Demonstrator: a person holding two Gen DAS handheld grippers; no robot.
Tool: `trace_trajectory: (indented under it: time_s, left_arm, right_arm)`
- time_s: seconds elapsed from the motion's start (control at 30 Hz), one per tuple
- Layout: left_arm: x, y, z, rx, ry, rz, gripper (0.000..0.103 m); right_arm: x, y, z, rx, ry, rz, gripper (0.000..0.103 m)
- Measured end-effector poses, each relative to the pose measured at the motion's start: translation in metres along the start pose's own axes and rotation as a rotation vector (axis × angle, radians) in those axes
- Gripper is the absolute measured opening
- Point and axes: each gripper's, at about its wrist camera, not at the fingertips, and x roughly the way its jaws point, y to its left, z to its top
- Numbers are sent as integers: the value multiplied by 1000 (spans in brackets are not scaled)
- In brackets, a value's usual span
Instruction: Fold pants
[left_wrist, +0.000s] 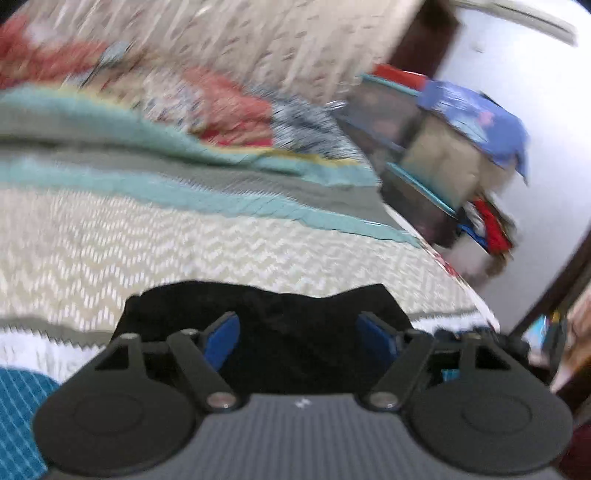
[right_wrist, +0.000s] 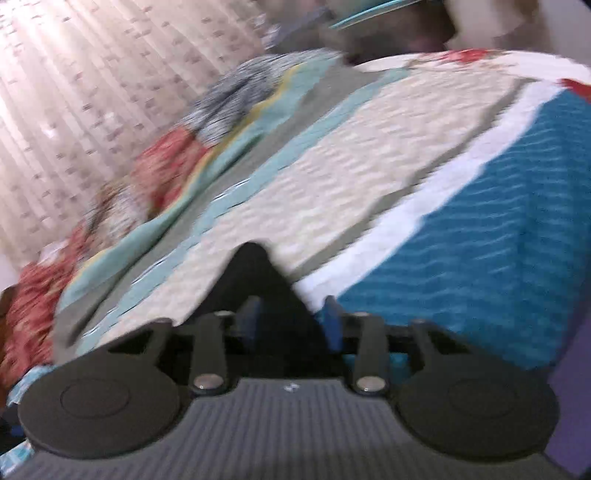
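The black pants (left_wrist: 258, 314) fill the space between the blue pads of my left gripper (left_wrist: 299, 336), whose jaws stand wide apart around the cloth. In the right wrist view a peak of the black pants (right_wrist: 255, 273) rises between the blue pads of my right gripper (right_wrist: 291, 325), whose jaws stand closer together with the cloth between them. Both views are blurred by motion. Most of the pants are hidden under the gripper bodies.
A striped bedspread (left_wrist: 184, 240) in cream, teal and grey covers the bed (right_wrist: 369, 155). A patterned curtain (right_wrist: 74, 92) hangs behind. Stacked boxes and bags (left_wrist: 454, 155) stand beyond the bed's far edge by a white wall.
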Motion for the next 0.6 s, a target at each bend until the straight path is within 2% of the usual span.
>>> trace_trajectory:
  time_s: [0.07,0.13,0.2,0.23,0.3,0.33,0.4,0.5,0.57,0.6]
  left_arm:
    - [20,19,2,-82,23,16,49]
    - [43,30,-3,-149,73,14,46]
    - [69,25,-10,-69,162,35,47]
    - [85,16,-18,6,209,79,49]
    - [98,-2,-30,132,208,126,51]
    - [100,-11,-33,187,208,159,52]
    - [104,-19,-30,210,227,198,53]
    - [96,-17,-19,170,245,189,56]
    - [77,-13,-9,91,228,126,67]
    - [65,-11,-4,47,203,82,68]
  right_arm:
    - [12,-1,-3,12,26,14,48]
    - [26,3,-7,8,63,32,53]
    - [25,-17,-7,20,144,33,52]
    - [29,-17,-11,28,174,28,43]
    - [30,-7,-12,0,175,18,27]
    - [29,-2,-11,-16,173,19,22]
    - [17,2,-3,-29,150,29,19]
    - [8,16,3,-68,104,49,19]
    - [0,29,7,-117,76,78,19]
    - [-1,37,7,-144,66,95,18]
